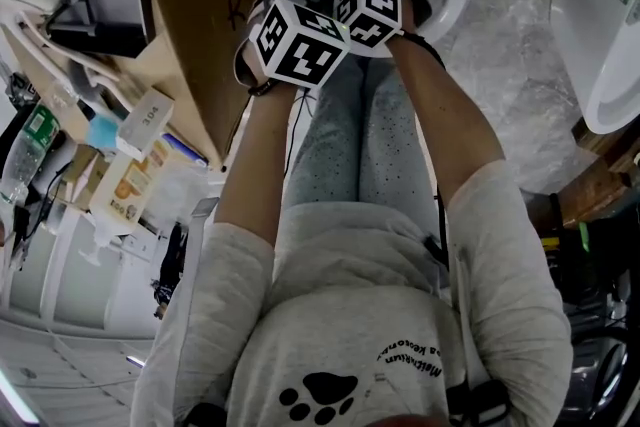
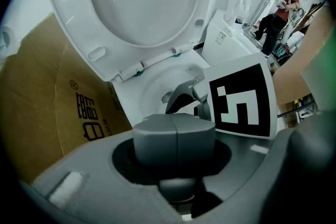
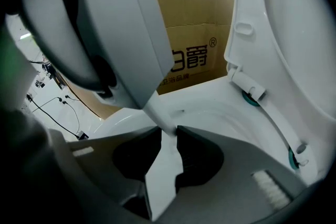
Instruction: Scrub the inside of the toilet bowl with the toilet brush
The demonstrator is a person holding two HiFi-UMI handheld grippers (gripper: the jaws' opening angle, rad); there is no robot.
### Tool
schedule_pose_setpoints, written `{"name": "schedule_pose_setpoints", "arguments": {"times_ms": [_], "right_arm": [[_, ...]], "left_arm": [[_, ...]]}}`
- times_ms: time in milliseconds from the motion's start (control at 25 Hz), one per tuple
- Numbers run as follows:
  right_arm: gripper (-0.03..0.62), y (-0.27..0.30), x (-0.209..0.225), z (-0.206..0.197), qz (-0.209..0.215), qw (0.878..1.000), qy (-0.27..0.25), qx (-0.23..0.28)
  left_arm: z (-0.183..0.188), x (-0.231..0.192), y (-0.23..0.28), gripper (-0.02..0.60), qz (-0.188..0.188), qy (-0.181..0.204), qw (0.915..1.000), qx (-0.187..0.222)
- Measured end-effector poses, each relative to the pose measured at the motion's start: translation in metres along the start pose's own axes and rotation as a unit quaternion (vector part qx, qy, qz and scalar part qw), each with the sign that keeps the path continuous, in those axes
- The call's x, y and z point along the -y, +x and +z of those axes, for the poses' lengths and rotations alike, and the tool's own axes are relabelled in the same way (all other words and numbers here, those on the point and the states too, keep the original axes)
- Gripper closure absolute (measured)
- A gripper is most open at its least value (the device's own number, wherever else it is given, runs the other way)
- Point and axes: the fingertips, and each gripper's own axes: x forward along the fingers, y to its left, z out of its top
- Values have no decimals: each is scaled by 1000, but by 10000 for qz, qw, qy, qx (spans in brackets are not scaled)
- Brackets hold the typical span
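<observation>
Jaws of the right tool [image 3: 168, 136] clamp the white handle of the toilet brush [image 3: 164, 170], low centre in its own view, over the toilet bowl [image 3: 210, 107], whose seat [image 3: 283, 34] stands raised at right. The left tool [image 2: 174, 136] has its jaws pressed together. Both tools sit top centre in the head view, beside a cardboard box [image 1: 195, 5]
</observation>
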Motion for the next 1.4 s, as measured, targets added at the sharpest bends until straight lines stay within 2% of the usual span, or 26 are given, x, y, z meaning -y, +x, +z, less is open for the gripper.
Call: {"name": "schedule_pose_setpoints", "arguments": {"times_ms": [400, 760, 1160, 1400], "right_arm": [[508, 2, 26, 0, -92, 9996, -245, -44], [508, -2, 48, -15, -259, 9991, -286, -189], [508, -10, 61, -30, -440, 9985, -135, -296], [508, -20, 64, -48, -580, 9974, 41, -431]], "left_arm": [[22, -9, 8, 428, 99, -206, 9995, 223], [45, -4, 18, 428, 66, -124, 9992, 384], [59, 5, 26, 426, -228, -232, 9978, 578], [68, 21, 30, 425, -427, -116, 9971, 624]]}}
